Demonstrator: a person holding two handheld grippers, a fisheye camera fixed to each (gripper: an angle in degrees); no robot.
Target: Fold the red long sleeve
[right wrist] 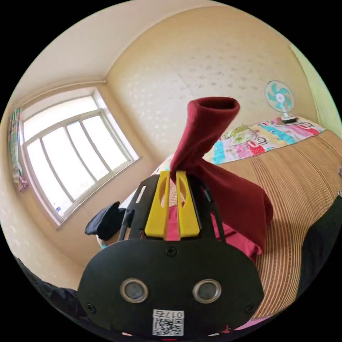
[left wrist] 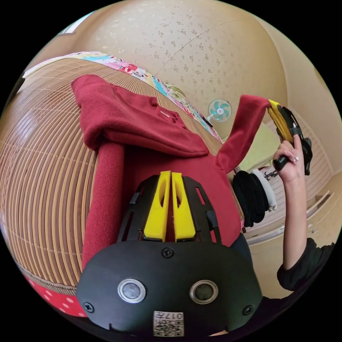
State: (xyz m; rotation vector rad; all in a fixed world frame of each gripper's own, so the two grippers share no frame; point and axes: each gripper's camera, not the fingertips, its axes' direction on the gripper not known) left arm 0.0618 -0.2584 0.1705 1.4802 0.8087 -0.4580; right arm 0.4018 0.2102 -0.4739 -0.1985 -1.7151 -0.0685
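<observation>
The red long sleeve point(left wrist: 142, 121) lies on a bamboo mat point(left wrist: 42, 171), its upper part folded over in a thick roll and one sleeve running down the left side. My left gripper point(left wrist: 171, 174) rests over the shirt's body, jaws pressed nearly together with red cloth between them. A person's hand holds my right gripper point(left wrist: 276, 107) raised off to the right, pulling the other sleeve point(left wrist: 242, 131) up off the mat. In the right gripper view, my right gripper point(right wrist: 172, 173) is shut on that sleeve, and the open cuff point(right wrist: 213, 107) stands above the jaws.
A colourful quilt point(right wrist: 263, 137) borders the mat's far edge, with a small fan point(right wrist: 279, 98) behind it. Black and white garments point(left wrist: 253, 196) sit beside the mat. A dark garment point(right wrist: 105, 219) lies below a large window point(right wrist: 71, 146). Red dotted fabric point(left wrist: 53, 295) edges the mat.
</observation>
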